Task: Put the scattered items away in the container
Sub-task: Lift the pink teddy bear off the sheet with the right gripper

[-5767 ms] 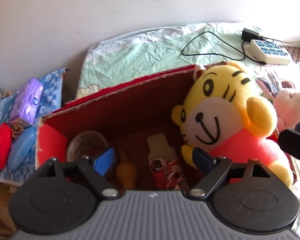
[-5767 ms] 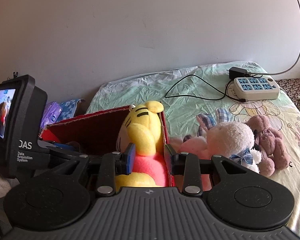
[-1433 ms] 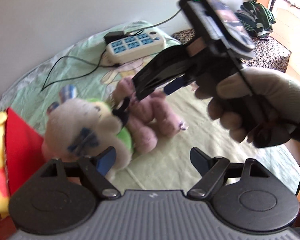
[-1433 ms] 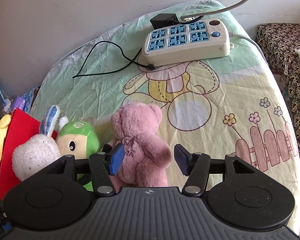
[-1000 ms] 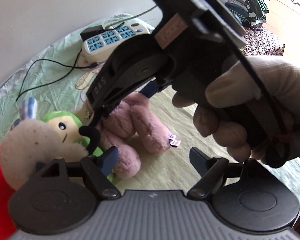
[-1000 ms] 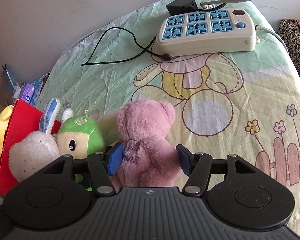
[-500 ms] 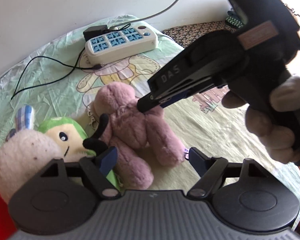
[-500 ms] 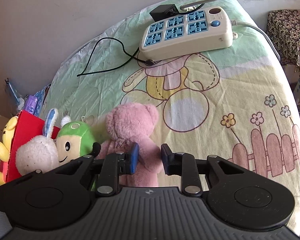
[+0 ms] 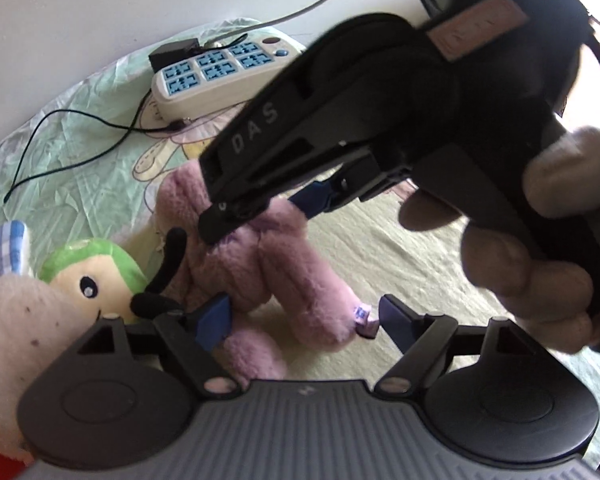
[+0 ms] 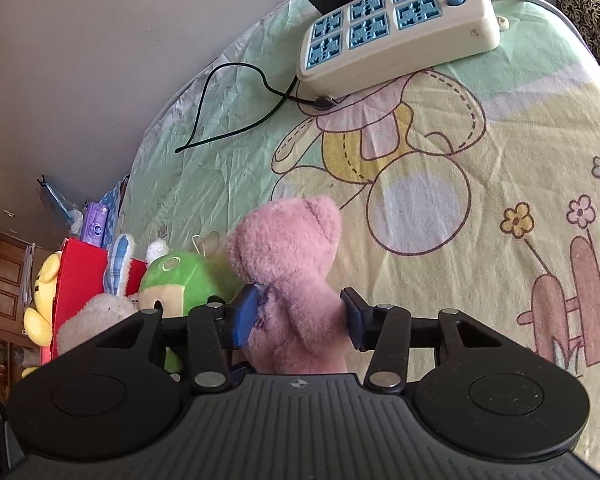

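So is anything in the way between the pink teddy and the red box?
Yes. The green toy and the white bunny sit between the pink teddy and the red box, leaning against the box. The right gripper has the teddy between its opening jaws, so it would likely need to go over them.

We've got a cream power strip (image 10: 400,28) on the cartoon bedsheet (image 10: 480,160). A thin black cable (image 10: 236,104) loops beside it. Purple packet (image 10: 94,226) way off left.
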A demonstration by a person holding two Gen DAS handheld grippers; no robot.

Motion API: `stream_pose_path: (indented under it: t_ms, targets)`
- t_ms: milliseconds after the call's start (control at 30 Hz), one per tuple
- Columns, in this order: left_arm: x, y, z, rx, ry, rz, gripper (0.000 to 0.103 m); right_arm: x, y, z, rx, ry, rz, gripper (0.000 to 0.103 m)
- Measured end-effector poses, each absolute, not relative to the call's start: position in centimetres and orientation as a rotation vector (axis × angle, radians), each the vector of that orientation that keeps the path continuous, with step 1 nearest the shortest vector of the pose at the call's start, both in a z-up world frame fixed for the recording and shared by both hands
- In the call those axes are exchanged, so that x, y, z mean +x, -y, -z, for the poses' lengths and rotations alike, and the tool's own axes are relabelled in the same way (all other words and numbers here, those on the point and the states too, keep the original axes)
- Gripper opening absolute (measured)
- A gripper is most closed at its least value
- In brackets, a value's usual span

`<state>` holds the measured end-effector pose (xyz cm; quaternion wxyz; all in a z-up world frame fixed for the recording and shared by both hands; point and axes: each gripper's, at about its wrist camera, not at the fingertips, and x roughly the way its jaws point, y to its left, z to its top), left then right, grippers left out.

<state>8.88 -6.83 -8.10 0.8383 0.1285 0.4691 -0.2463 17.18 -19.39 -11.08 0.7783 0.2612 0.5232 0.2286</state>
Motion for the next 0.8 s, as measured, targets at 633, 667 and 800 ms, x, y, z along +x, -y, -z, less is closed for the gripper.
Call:
stream_pose_path:
  t_ms: [633, 667, 800]
  targets:
    - [9.1, 7.9, 8.3, 0.228, -0.988, 0.588, 0.087, 14.4, 23.5, 9.9, 0.541, -1.094, -0.387, 0.034]
    - [9.2, 7.9, 8.3, 0.235, -0.983, 0.580, 0.087, 14.4, 23.5, 10.1, 0.553, -1.090, -0.387, 0.038]
    - [9.0, 8.4, 8.5, 0.309, -0.959, 0.550, 0.089, 14.9, 22.9, 10.5, 0.580, -1.076, -0.403, 0.046]
